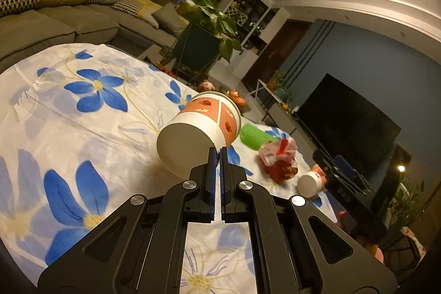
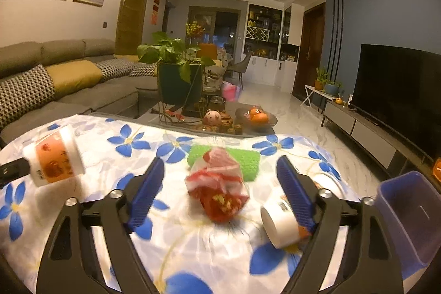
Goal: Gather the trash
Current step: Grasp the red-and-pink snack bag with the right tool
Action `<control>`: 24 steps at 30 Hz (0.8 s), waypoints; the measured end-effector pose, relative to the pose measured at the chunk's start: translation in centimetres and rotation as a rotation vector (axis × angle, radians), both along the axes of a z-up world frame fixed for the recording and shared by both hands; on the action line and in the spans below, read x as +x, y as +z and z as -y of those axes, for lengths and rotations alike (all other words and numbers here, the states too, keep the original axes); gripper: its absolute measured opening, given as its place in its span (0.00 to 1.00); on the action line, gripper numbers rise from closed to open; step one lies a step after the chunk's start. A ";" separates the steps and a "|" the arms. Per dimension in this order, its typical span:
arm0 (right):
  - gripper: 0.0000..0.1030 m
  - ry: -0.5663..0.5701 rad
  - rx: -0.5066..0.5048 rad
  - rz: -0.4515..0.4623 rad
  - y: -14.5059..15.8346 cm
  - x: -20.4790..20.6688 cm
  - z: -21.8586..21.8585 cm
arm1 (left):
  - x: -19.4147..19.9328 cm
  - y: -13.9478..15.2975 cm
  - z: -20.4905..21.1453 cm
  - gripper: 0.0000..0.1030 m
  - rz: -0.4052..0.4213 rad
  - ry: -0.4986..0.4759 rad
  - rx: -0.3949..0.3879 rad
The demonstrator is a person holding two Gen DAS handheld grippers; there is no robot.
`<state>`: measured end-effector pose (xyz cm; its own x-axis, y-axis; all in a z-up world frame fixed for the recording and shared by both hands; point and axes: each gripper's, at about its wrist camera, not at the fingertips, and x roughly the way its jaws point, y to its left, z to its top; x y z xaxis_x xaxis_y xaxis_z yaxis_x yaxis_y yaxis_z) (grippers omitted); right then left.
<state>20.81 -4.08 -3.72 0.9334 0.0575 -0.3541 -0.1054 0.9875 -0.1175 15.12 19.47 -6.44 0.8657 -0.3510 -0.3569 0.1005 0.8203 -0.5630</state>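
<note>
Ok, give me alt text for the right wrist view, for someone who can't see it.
The open right gripper hovers over a crumpled red and white wrapper on a blue-flowered tablecloth. A paper cup lies on its side by the right finger, and a purple bin sits at the right edge.

The left tongs [image 1: 219,149] pinch the bottom rim of an orange-and-white cup [image 1: 198,130], holding it above the flowered bench [image 1: 82,128]. Beyond lie a green sponge [image 1: 255,137], a red wrapper [image 1: 279,160] and a second cup [image 1: 310,182].
</note>
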 end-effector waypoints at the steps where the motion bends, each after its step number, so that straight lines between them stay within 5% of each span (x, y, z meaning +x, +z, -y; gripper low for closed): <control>1: 0.82 -0.002 0.002 -0.003 -0.2 0.3 0.0 | 0.1 0.0 -0.2 0.01 0.002 0.003 0.000; 14: 0.82 -0.012 0.026 -0.163 -4.1 6.6 -0.5 | 0.5 -0.2 -0.7 0.01 0.004 0.010 0.011; 21: 0.59 0.033 0.041 -0.202 -4.4 6.7 -0.5 | 0.6 -0.3 -0.5 0.01 0.000 0.003 0.015; 24: 0.38 0.056 0.044 -0.208 -4.3 6.3 -0.7 | 0.5 -0.2 -0.4 0.01 0.000 0.003 0.014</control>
